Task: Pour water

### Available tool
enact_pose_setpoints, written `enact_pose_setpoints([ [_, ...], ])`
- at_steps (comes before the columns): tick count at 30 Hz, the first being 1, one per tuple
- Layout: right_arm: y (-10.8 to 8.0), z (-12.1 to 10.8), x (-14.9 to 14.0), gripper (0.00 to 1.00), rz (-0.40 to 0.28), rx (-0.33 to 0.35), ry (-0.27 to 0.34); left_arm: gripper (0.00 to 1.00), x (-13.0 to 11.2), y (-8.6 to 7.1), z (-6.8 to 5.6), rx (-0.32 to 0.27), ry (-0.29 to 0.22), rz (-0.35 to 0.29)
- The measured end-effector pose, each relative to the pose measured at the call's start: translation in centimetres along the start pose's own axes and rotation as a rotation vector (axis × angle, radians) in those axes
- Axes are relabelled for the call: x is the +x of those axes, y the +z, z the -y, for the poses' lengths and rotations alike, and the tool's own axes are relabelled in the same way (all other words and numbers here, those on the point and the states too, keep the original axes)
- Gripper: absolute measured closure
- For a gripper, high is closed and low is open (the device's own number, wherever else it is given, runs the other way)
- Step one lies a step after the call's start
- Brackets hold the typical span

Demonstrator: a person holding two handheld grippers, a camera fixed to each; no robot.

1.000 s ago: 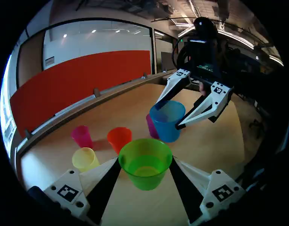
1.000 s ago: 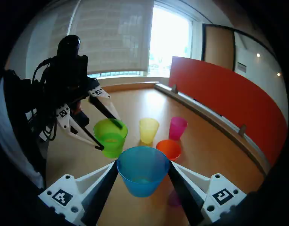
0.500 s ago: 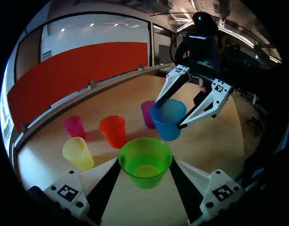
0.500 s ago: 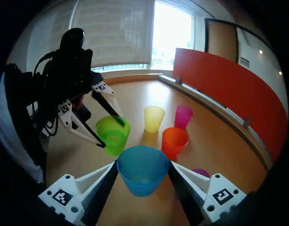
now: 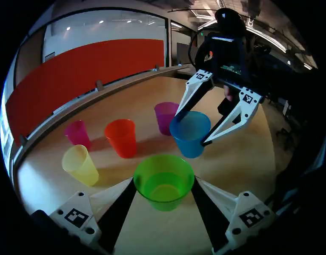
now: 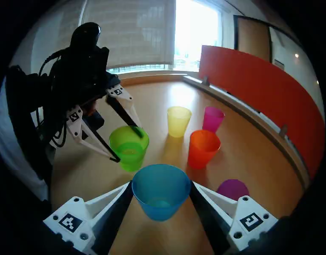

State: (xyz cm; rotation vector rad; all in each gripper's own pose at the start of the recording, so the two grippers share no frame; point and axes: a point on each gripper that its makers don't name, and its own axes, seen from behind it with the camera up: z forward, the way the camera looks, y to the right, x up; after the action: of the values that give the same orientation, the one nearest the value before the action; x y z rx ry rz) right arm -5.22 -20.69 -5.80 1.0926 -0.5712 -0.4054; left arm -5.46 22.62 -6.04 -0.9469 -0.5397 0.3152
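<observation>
In the left gripper view my left gripper is shut on a green cup held upright above the wooden table, with a little liquid at its bottom. Facing it, my right gripper is shut on a blue cup, also upright and lifted. The right gripper view has the blue cup between my right gripper fingers, a thin layer of water inside. Beyond it the green cup hangs in my left gripper. The two cups are apart, rims level.
On the table stand a yellow cup, a pink cup, an orange cup and a purple cup. A red partition runs along the table's far edge. A person in dark clothes holds the grippers.
Both grippers have risen with their cups over the last second; the standing cups now sit lower relative to them. The purple cup has come out from behind the blue cup.
</observation>
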Motion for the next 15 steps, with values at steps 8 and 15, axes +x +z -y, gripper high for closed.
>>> enact_pose_setpoints([
  [8, 0.4, 0.1, -0.9, 0.06, 0.015, 0.002, -0.005, 0.13, -0.5, 0.3, -0.1, -0.003, -0.005, 0.002],
  [15, 0.7, 0.2, -1.3, 0.06, 0.022, 0.006, -0.007, 0.13, -0.6, 0.5, -0.1, -0.002, -0.01, -0.003],
])
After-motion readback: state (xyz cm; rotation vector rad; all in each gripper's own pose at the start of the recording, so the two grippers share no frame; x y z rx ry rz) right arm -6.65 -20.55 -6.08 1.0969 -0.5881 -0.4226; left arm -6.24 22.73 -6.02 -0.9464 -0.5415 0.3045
